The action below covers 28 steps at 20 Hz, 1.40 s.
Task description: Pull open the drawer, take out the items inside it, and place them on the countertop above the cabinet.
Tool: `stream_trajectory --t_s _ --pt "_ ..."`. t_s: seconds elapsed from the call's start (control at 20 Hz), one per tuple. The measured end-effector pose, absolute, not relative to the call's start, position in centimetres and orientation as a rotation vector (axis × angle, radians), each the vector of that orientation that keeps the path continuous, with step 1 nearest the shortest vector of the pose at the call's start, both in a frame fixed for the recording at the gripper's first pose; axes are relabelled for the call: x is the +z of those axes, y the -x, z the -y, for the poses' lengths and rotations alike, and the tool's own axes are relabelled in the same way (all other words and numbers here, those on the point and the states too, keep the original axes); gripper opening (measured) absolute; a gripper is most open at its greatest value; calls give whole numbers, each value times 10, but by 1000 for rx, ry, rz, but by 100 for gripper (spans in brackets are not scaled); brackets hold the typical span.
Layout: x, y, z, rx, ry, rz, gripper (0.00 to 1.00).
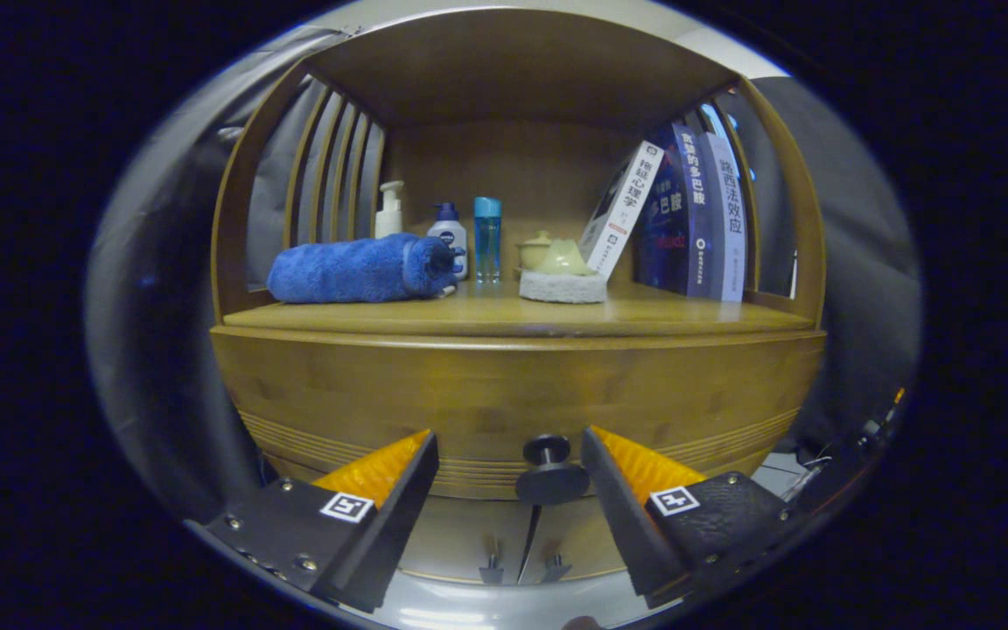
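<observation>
Jaws of gripper (508, 455) wide open, empty; one drawer knob (549, 472) between them; three books (688, 214) beyond.

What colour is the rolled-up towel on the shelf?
Blue. The towel shows best in the gripper view, lying beyond the open tongs.

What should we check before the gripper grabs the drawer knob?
1. Gripper open wide enough for the knob: ok.
2. Drawer knob sits between the fingers: ok, slightly nearer one finger.
3. Fingers touching the knob: not ok, gaps on both sides.
4. Drawer closed, ready to pull: ok.
5. Free spot on the countertop in front of the blue towel and sponge: ok.
6. What's inside the drawer: cannot tell.
</observation>
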<state>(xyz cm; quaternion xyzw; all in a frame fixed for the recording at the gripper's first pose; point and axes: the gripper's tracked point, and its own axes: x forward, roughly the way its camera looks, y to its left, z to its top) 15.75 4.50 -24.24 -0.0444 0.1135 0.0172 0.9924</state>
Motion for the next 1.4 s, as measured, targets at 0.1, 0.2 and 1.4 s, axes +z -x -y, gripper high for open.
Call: stream_trajectory --t_s 0.1,0.2,1.4 --pt "-229 -147 -39 17 99 -224 99" --pt "-211 -133 -39 16 83 -215 99" --pt "1 -17 -17 105 75 -57 99"
